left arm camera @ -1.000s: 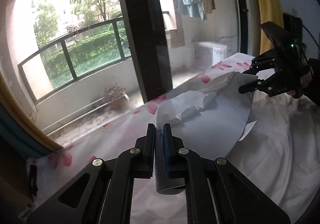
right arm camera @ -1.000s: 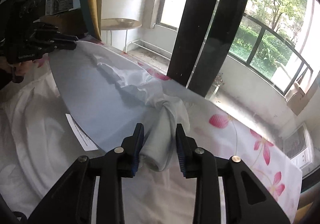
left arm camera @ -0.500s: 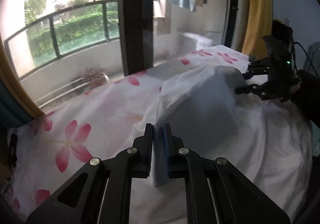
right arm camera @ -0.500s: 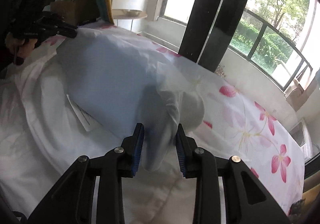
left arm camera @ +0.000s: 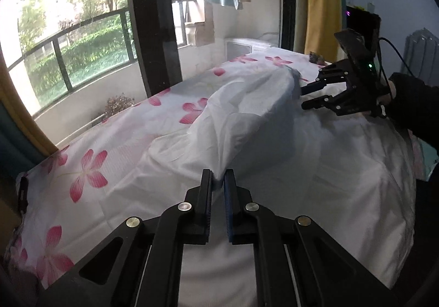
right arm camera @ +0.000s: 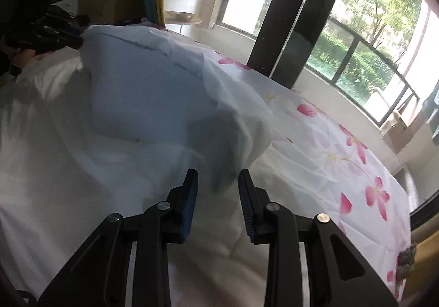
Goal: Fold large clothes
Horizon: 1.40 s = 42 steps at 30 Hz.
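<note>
The left gripper [left arm camera: 218, 183] has its fingers pinched together on a corner of the white garment [left arm camera: 255, 117], which billows above the flower-printed bedsheet [left arm camera: 115, 142]. At the garment's far corner, the right gripper [right arm camera: 216, 183] has its fingers apart, a fold of cloth lying loosely between them; whether they touch it cannot be told. Beyond the bedsheet stands the balcony railing [left arm camera: 68, 32].

Daylight flooded in from the window [left arm camera: 82, 40], blown out toward ten o'clock. The white cloth [right arm camera: 153, 103] was motion-blurred and shadowed. Fisheye bending and dark vignetting ringed both views.
</note>
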Motion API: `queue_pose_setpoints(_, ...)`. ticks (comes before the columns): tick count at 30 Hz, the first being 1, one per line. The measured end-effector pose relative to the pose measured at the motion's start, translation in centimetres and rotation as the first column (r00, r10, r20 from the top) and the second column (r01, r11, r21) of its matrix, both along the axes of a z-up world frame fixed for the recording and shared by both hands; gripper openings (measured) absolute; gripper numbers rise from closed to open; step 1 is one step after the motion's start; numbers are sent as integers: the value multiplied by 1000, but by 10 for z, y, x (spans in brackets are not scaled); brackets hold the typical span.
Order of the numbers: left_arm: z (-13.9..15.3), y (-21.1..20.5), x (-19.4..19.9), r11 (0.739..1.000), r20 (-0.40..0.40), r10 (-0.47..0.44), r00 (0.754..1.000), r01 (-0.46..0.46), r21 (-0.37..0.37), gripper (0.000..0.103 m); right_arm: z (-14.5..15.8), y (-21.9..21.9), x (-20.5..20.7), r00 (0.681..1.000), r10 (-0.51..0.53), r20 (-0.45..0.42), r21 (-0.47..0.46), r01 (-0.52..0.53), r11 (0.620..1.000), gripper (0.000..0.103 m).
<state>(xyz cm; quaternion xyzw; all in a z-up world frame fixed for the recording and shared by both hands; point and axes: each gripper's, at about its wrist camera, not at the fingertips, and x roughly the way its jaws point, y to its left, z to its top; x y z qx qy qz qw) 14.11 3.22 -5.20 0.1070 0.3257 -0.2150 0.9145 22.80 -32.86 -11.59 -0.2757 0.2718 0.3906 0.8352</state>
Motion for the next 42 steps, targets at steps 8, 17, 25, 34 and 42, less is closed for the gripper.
queue_pose_setpoints(8, -2, 0, -5, 999, 22, 9, 1000, -10, 47, 9, 11, -10, -5, 1000, 6, -20, -30, -7, 1000, 30)
queue_pose_setpoints(17, -1, 3, 18, 999, 15, 19, 1000, -20, 36, 9, 65, 22, 46, 986, 157, 51, -18, -156, 988, 88)
queue_pose_setpoints(25, 1, 6, 24, 998, 15, 52, 999, -53, 31, 9, 33, 80, 58, 917, 389, -89, -107, -397, 912, 53)
queue_pose_setpoints(34, 36, 18, 43, 988, 163, 149, 975, -152, 7, 9, 72, 59, 58, 952, 300, 65, -29, -299, 954, 6)
queue_pose_setpoints(42, 35, 6, 81, 963, 284, 216, 934, -251, 93, 9, 58, 79, 50, 931, 137, 338, -49, -129, 991, 6)
